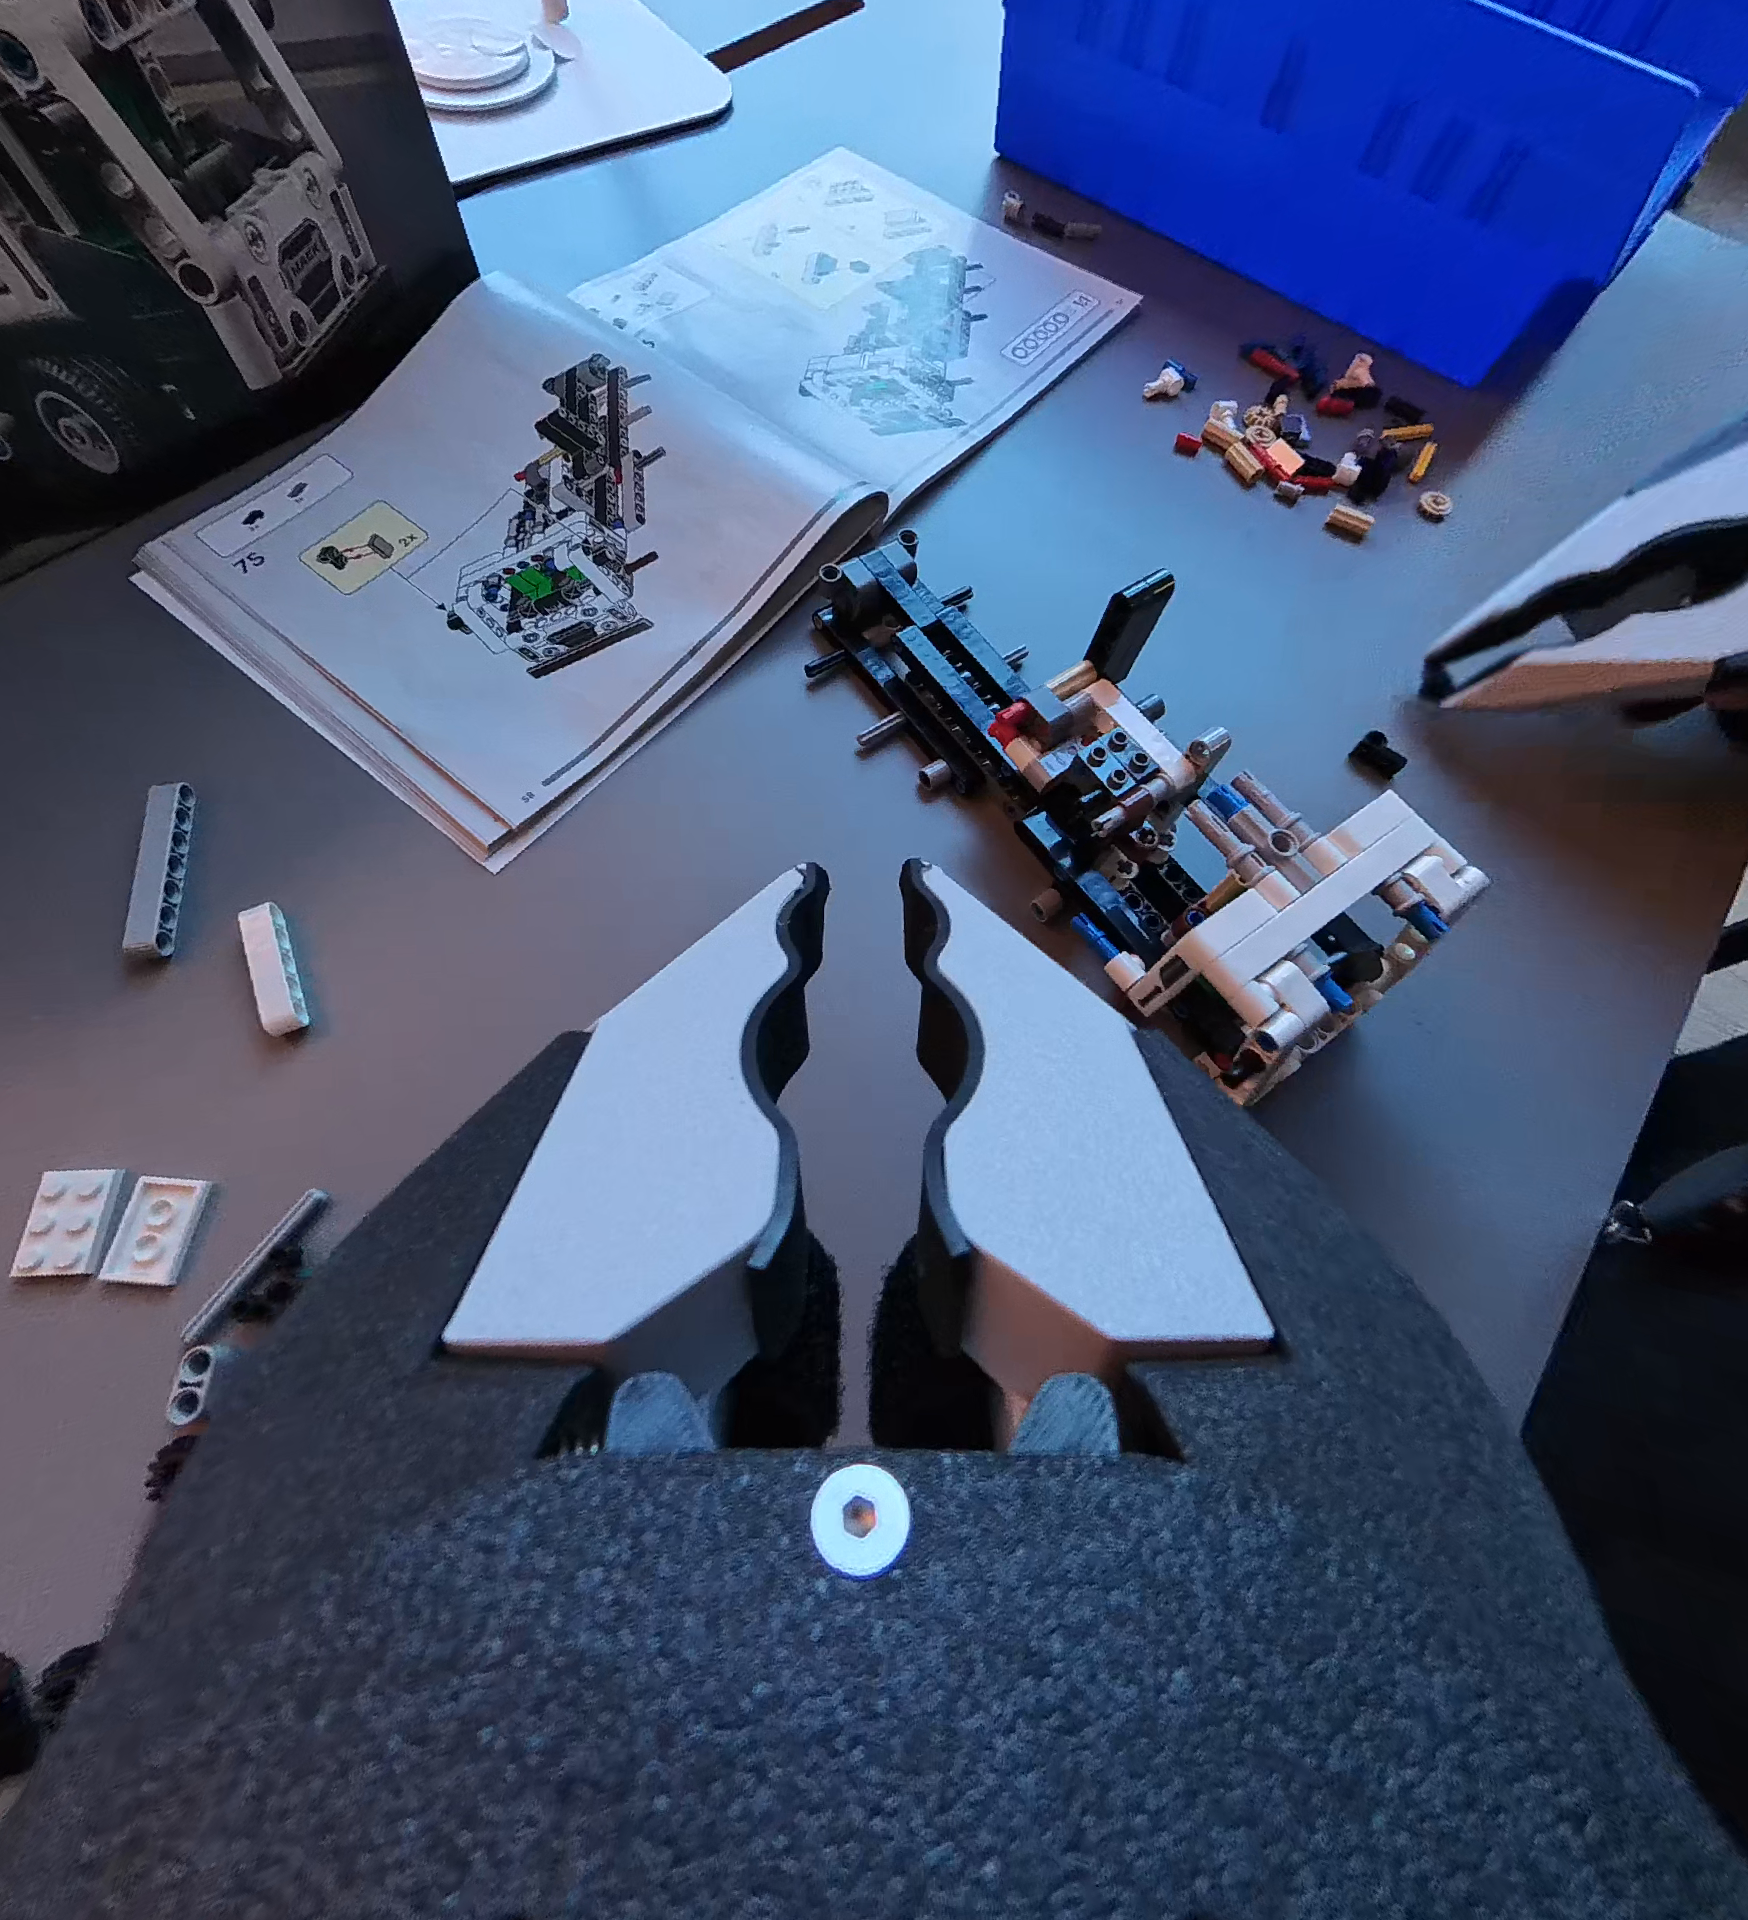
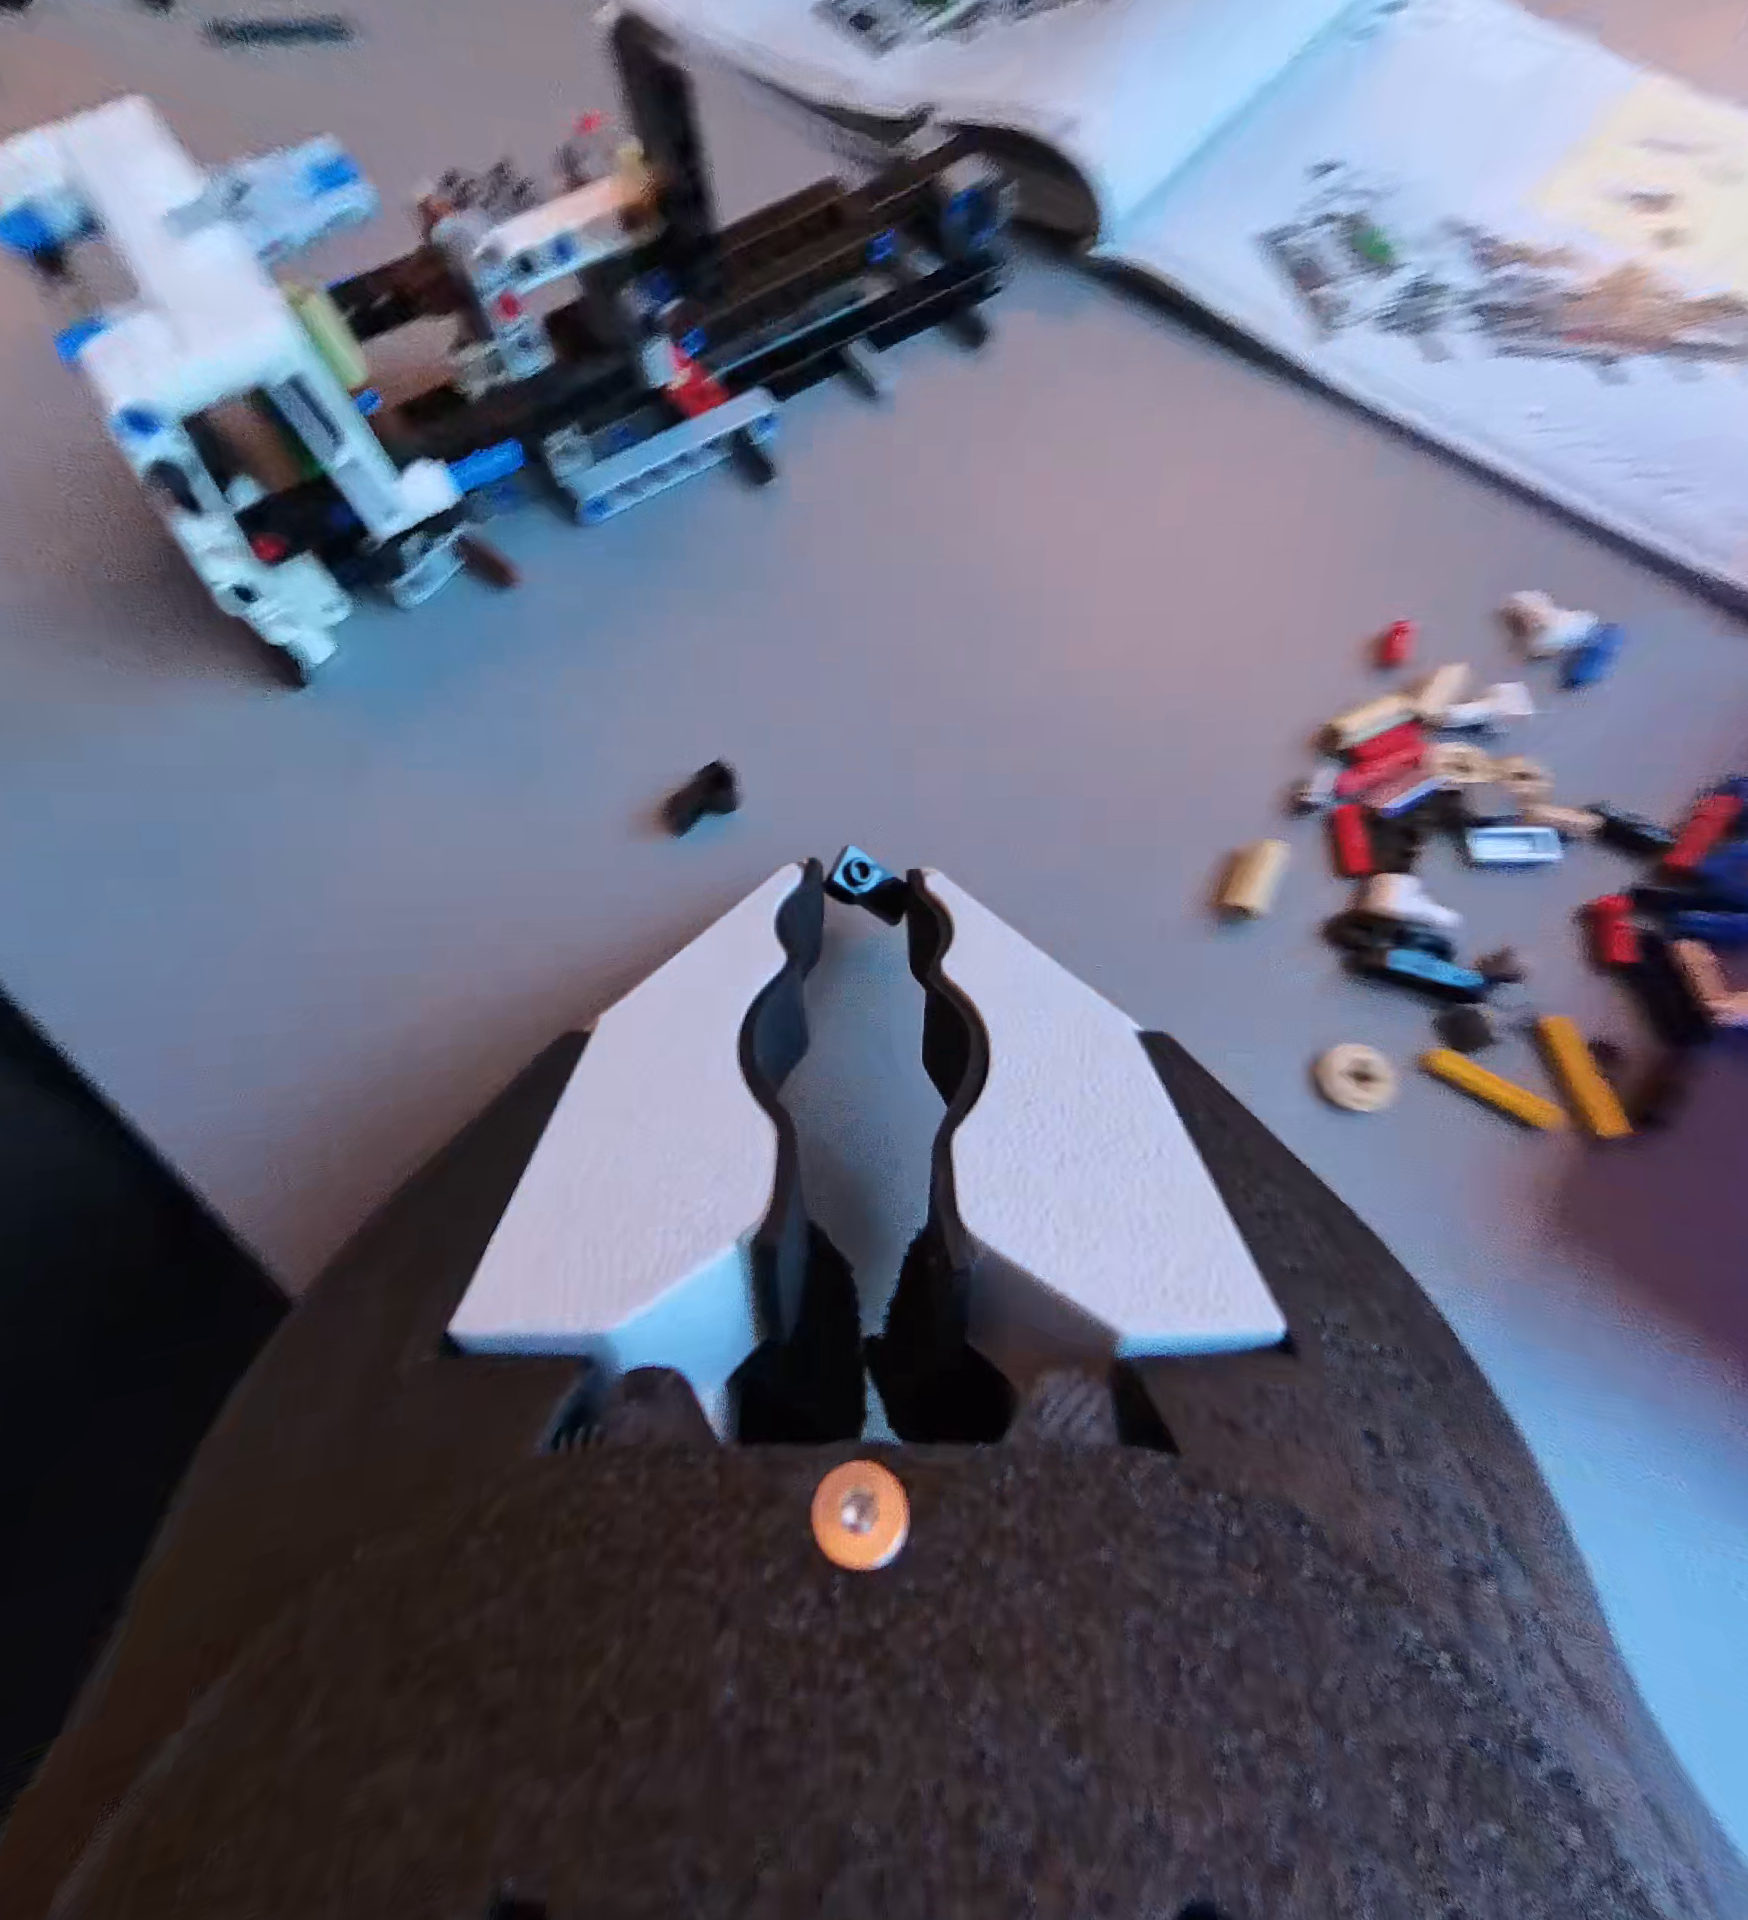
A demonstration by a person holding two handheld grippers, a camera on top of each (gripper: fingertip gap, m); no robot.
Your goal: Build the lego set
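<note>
Since we need it as the next part, right gripper (image 2: 857, 883): we pinch one small black connector (image 2: 862, 878) at the fingertips, off the table.
Left gripper (image 1: 865, 883): narrowly parted, holding nothing, above bare table near us.
Truck chassis (image 1: 1140, 821): one, lying centre-right, reachable by both grippers.
Instruction booklet (image 1: 631, 499): one, open at far left for reference.
Spare black connector (image 1: 1377, 752): one, right of chassis.
White plates (image 1: 111, 1226): two, near left.

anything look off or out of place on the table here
Mostly no. One small black piece lies alone on the table, apart from the loose parts pile. The right gripper pinches a black piece only at its very tips, skewed, so the hold looks marginal.
</note>
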